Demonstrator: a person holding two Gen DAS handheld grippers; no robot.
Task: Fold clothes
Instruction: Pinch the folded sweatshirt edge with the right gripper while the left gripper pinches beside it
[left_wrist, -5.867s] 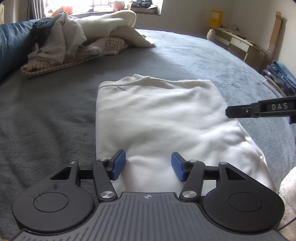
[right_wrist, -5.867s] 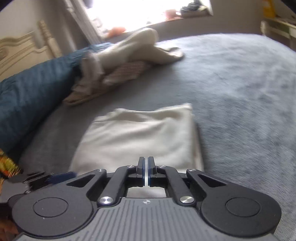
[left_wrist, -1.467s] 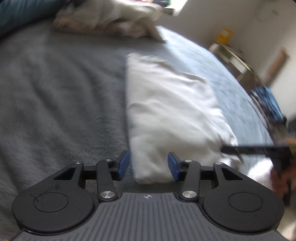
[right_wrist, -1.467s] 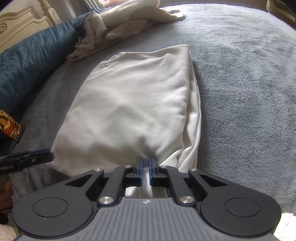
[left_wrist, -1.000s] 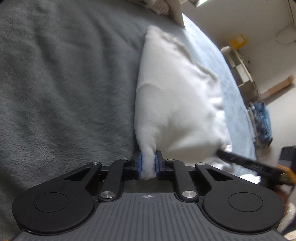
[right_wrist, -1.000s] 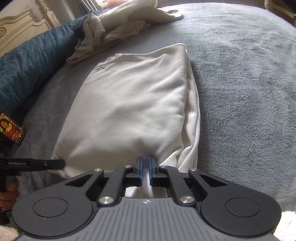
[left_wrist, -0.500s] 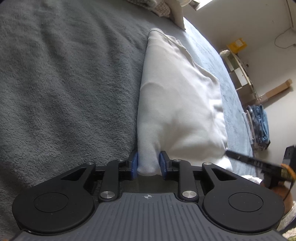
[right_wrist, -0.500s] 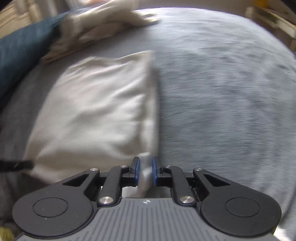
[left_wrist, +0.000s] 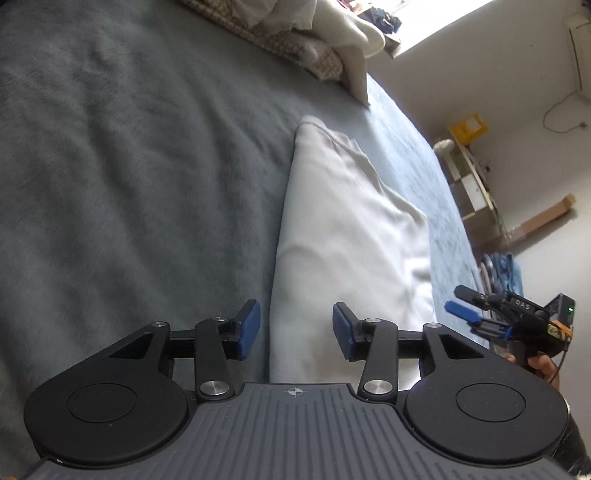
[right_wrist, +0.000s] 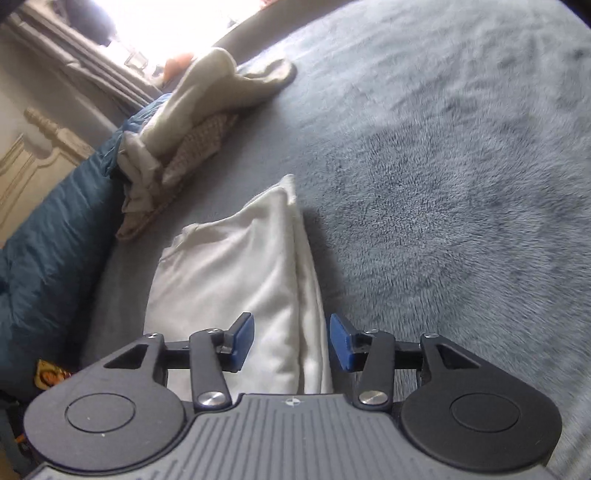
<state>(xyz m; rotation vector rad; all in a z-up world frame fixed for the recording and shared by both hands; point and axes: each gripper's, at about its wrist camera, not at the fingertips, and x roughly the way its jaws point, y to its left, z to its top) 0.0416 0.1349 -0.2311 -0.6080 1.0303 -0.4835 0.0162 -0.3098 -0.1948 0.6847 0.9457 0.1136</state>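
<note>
Folded cream garment (left_wrist: 343, 236) lies on the grey bed cover (left_wrist: 129, 177), its near edge between the parting blue pads of both tools. Left gripper (left_wrist: 295, 328) is opening and clasps nothing; so is the right gripper (right_wrist: 291, 338), pads clear of the cloth. At eleven o'clock in the right view sits a heap of clothes (right_wrist: 192, 118).
</note>
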